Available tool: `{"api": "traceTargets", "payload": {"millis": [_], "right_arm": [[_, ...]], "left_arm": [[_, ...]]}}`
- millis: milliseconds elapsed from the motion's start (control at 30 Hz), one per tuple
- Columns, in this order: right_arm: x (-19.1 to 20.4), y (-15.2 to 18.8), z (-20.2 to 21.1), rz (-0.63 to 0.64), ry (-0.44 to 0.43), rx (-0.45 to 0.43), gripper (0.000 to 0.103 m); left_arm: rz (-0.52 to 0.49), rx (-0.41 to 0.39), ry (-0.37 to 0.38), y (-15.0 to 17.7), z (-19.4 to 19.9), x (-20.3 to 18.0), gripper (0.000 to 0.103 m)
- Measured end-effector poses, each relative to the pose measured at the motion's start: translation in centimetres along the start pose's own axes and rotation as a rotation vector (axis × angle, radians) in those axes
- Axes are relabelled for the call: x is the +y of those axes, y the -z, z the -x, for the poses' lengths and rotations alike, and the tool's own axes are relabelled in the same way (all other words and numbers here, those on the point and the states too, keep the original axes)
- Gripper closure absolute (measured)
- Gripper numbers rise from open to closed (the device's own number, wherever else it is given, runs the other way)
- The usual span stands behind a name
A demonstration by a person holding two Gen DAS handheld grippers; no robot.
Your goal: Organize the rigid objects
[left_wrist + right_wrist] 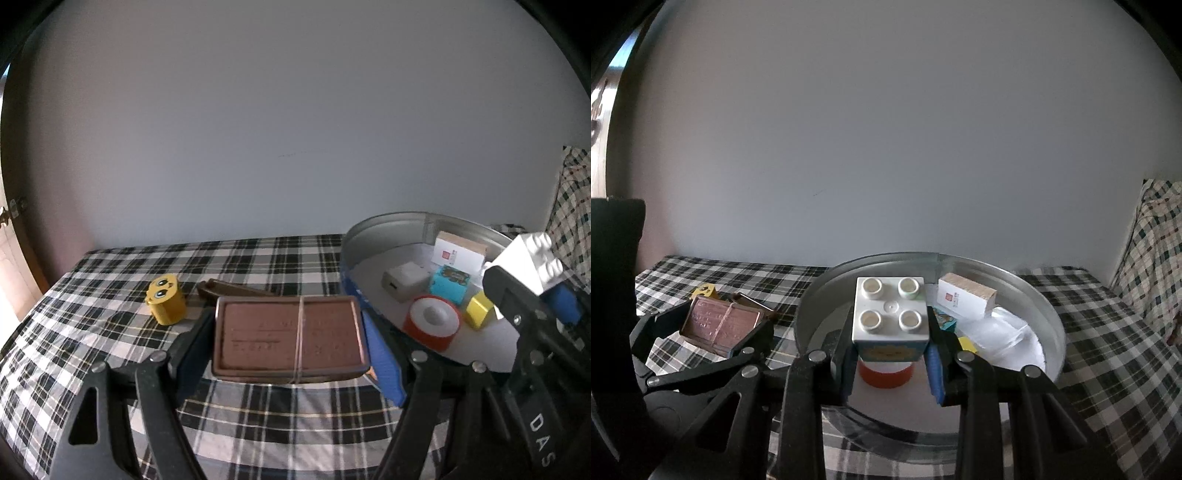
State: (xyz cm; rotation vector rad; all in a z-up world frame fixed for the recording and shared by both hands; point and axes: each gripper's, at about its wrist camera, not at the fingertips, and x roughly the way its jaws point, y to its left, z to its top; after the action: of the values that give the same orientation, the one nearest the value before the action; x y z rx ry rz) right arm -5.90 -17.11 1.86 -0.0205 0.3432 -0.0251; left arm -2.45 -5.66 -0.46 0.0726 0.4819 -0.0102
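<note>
My left gripper (291,339) is shut on a flat brown box (291,332) with a rubber band round it, held just above the plaid cloth left of the tray. My right gripper (890,343) is shut on a white studded brick (890,314), which hangs over the round metal tray (1049,306) above a red-and-white roll (884,373). In the left wrist view the brick (532,262) shows over the tray's (388,221) right side. The right wrist view shows the left gripper (713,332) with the brown box (720,325) at the tray's left.
The tray holds a white box (460,253), a white charger (404,280), a cyan box (448,284), a yellow block (478,310) and the roll (432,325). A yellow toy with eyes (166,299) and a brown wedge (229,288) lie on the cloth. A wall stands behind.
</note>
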Motion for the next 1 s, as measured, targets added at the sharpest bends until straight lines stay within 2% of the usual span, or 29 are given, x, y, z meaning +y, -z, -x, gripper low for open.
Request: {"api": "traceTargets", "payload": {"millis": [500, 633, 1000], "right_arm": [[-4.8, -0.4, 0.0, -0.074, 0.067, -0.019, 0.069], [-5.7, -0.5, -0.2, -0.082, 0.093, -0.03, 0.069], [-9.1, -1.9, -0.8, -0.109, 0.2, -0.074, 0.069]], "left_arm": [[-0.015, -0.059, 0.083, -0.7, 1.2, -3.5, 0.026], [-0.037, -0.073, 0.086, -1.3, 1.5, -4.8, 0.026], [-0.038, -0.058, 0.181, -3.3, 0.4, -8.0, 0.026]]}}
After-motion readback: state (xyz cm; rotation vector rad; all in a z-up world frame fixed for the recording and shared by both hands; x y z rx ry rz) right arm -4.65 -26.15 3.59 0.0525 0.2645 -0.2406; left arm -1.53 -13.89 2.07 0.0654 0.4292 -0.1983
